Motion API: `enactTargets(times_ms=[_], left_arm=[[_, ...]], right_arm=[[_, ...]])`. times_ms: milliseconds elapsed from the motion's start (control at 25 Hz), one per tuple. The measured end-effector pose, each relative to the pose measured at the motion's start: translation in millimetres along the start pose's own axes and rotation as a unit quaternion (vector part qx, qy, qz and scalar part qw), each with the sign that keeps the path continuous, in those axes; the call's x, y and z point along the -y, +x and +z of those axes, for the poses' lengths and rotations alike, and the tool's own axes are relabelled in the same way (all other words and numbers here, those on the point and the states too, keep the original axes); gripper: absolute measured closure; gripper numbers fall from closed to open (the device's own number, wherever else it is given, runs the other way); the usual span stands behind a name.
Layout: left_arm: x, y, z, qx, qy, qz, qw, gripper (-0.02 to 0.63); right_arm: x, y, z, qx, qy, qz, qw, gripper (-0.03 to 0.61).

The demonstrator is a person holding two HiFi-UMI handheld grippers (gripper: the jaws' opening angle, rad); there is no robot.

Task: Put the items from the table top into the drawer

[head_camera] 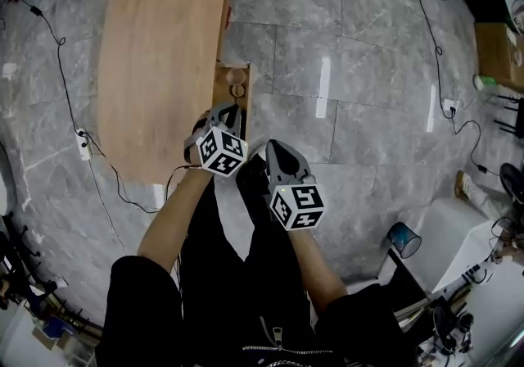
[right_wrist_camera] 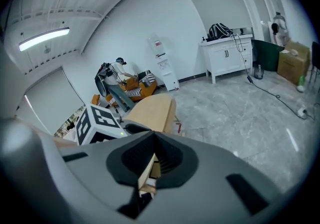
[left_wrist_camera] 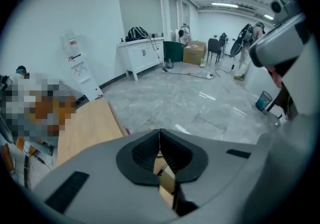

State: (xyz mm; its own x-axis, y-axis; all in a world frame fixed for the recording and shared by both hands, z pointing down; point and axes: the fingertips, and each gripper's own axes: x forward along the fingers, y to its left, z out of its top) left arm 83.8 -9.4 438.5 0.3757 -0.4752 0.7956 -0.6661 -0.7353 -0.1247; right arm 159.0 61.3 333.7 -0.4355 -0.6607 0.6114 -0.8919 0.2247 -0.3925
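Drawer [head_camera: 223, 88] lay directly past our left gripper [head_camera: 227, 114], whose jaws were pressed together with nothing between them. Our right gripper [head_camera: 274, 151] hung just beside it, nearer our legs, its jaws likewise closed and empty. The drawer stood pulled out from the long side of the oval wooden table top [head_camera: 155, 54] and held a small round pale item [head_camera: 236, 76] — too small for us to identify. Grey tiled floor [head_camera: 368, 46] spread all around.
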Motion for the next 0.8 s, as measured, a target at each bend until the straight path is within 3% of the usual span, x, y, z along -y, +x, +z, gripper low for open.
enactTargets(times_ms=[200,360,640,800], left_arm=[[1,-54,24,0.018,-0.013,0.011,0.9997,0.598],[-2,-99,23,0.029,-0.035,0.01,0.9989,0.598],[-23,-199,26,0.073,-0.055,0.026,0.9954,0.598],[-14,-245,26,0.098,-0.068,0.029,0.9924,0.598]], right_arm=[[-22,-21,25,0.015,0.011,-0.01,1.0,0.569],[-51,-37,39,0.029,0.013,-0.017,0.999,0.569],[-124,-82,66,0.062,-0.022,-0.014,0.998,0.571],[-154,-110,63,0.077,-0.045,-0.015,0.996,0.571]])
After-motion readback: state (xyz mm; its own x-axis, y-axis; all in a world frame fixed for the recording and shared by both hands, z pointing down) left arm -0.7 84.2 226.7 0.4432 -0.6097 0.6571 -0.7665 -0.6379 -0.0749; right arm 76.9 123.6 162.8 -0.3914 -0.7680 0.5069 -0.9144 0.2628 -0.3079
